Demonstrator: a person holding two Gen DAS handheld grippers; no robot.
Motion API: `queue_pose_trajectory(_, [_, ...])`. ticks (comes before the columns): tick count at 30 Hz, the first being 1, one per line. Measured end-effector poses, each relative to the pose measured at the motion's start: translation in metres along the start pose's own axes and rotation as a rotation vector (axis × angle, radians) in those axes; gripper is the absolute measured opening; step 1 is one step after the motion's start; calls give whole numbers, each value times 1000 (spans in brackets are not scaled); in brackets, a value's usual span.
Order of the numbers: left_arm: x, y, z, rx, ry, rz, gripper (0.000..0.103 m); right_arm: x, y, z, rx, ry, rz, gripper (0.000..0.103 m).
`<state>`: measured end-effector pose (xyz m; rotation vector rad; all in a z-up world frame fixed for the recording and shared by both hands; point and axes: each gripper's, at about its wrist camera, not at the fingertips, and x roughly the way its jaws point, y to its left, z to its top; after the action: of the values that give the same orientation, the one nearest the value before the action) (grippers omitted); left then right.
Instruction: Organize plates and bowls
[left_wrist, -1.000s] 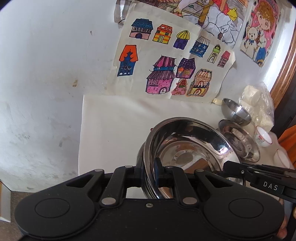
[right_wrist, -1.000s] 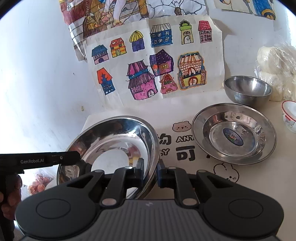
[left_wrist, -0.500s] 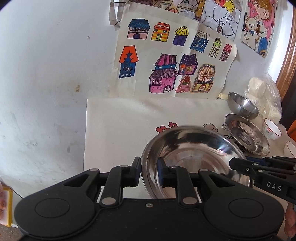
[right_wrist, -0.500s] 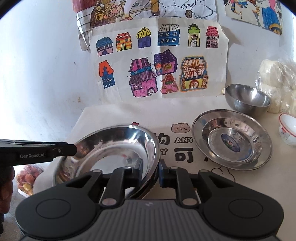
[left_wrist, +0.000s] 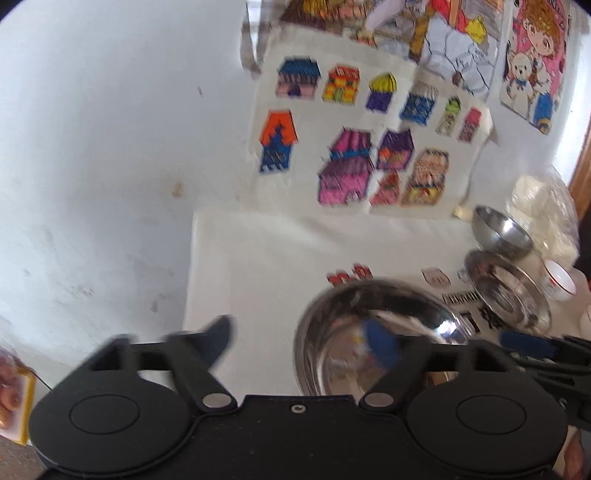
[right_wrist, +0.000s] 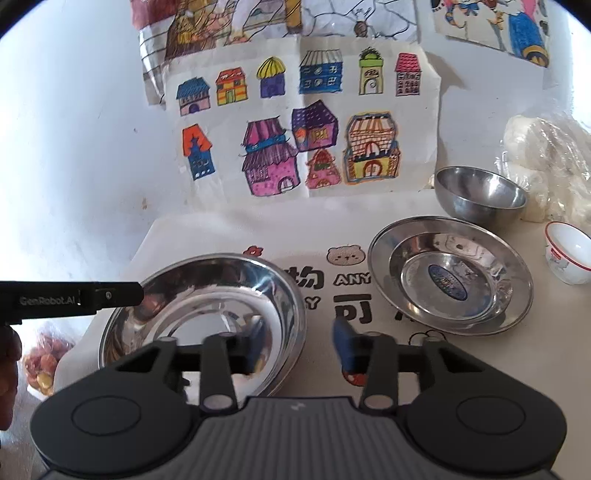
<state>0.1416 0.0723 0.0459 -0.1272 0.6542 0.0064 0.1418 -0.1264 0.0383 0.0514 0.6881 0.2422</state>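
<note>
Evidently set down on the printed tablecloth (right_wrist: 325, 229), the large steel basin (right_wrist: 207, 314) straddles both opening tongs, left gripper (left_wrist: 306, 339) and right gripper (right_wrist: 299, 343), neither pressing its rim.

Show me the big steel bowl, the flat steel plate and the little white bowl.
big steel bowl (right_wrist: 207, 306), right wrist view, inner wall
flat steel plate (right_wrist: 448, 277), right wrist view, centre sticker
little white bowl (right_wrist: 567, 254), right wrist view, inside

A large shiny steel bowl (right_wrist: 201, 314) sits upright on the tabletop (right_wrist: 325, 229), its near rim between the opening fingers of the right claw (right_wrist: 301, 345). Beyond that claw to the right lie stacked steel plates (right_wrist: 450, 275), a small steel bowl (right_wrist: 480, 194) behind them.
</note>
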Motion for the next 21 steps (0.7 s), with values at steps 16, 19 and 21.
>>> queue_pose_trajectory(16, [8, -61, 17, 75, -72, -2, 102, -19, -38, 0, 109, -121, -136, 103])
queue_pose_trajectory(19, [11, -76, 21, 88, -69, -21, 102, -24, -54, -1, 122, -136, -196, 103])
queue_pose_trajectory(21, [16, -88, 24, 87, -56, -42, 102, -26, -64, -2, 125, -144, -244, 103])
